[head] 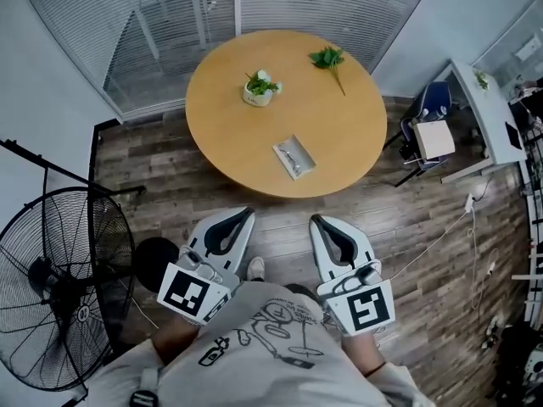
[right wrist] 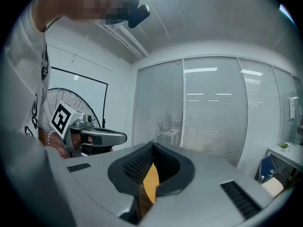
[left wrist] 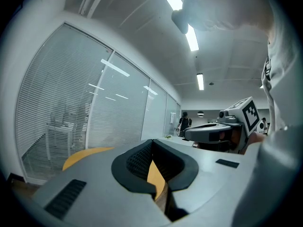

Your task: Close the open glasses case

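The glasses case [head: 294, 157] lies open on the round wooden table [head: 221, 142], on the half nearer the person and slightly right of centre. It is a single shallow grey rectangle with its pale inside facing up, set at a slant. What lies inside it is too small to make out.

Two other things share the tabletop, both well apart from the case. One small white pot [head: 257, 89] on the far left part holds a green plant with a pale bloom. One loose green sprig [head: 330, 58] lies near the far right edge.

The left gripper [head: 246, 214] and the right gripper [head: 316, 221] are held side by side close to the person's body, over the wooden floor [head: 424, 227], and point towards the table. Each one's own view shows its dark ribbed pads meeting at the tips with nothing caught between them, and only a sliver of yellow tabletop shows through the gap behind. The table's near rim and a strip of floor lie between the tips and the case.

One black floor fan [head: 59, 287] stands to the person's left. To the right of the table are a blue chair [head: 436, 98] bearing a cardboard box [head: 434, 140], and a white desk [head: 484, 121]. Slatted blinds [head: 170, 7] run along the wall beyond the table.
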The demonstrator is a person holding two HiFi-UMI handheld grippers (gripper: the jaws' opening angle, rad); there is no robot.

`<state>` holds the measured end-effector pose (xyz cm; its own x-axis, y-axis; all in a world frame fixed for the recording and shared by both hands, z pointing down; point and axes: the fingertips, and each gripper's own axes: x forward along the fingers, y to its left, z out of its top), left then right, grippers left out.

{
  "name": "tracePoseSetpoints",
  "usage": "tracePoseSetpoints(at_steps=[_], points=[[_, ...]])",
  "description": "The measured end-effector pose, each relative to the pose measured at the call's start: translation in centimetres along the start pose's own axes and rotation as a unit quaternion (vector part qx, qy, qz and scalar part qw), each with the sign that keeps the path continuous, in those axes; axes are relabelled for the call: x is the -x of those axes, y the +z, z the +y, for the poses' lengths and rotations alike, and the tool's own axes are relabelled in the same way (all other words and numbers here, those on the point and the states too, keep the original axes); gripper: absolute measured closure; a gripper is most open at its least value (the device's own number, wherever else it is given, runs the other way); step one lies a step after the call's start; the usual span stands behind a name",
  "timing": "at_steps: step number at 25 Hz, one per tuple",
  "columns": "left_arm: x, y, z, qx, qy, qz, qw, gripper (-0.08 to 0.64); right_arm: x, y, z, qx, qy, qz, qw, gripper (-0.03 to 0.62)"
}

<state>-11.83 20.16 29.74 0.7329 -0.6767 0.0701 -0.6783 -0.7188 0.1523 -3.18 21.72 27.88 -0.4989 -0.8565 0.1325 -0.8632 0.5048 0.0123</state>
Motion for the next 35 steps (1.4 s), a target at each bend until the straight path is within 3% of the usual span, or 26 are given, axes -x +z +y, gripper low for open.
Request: tracePoseSetpoints(at_steps=[17, 26, 35], points=[[-0.8, -0.3, 1.0, 0.007, -0.001, -0.005, 1.0000, 0.540, -0.5, -0.6, -1.4, -0.007, -0.020, 0.001, 1.000, 0.583], [-2.2, -0.8, 1.3, 0.006, 0.002, -0.003, 1.0000, 0.540, -0.9, -2.1, -2.6, 0.010, -0.006, 0.033, 0.999, 0.583], [-5.4, -0.3, 2.2, 0.004, 0.006, 0.002, 1.0000, 0.540, -2.8, -1.7, -5.7, 0.006, -0.003, 0.028, 1.000, 0.583]])
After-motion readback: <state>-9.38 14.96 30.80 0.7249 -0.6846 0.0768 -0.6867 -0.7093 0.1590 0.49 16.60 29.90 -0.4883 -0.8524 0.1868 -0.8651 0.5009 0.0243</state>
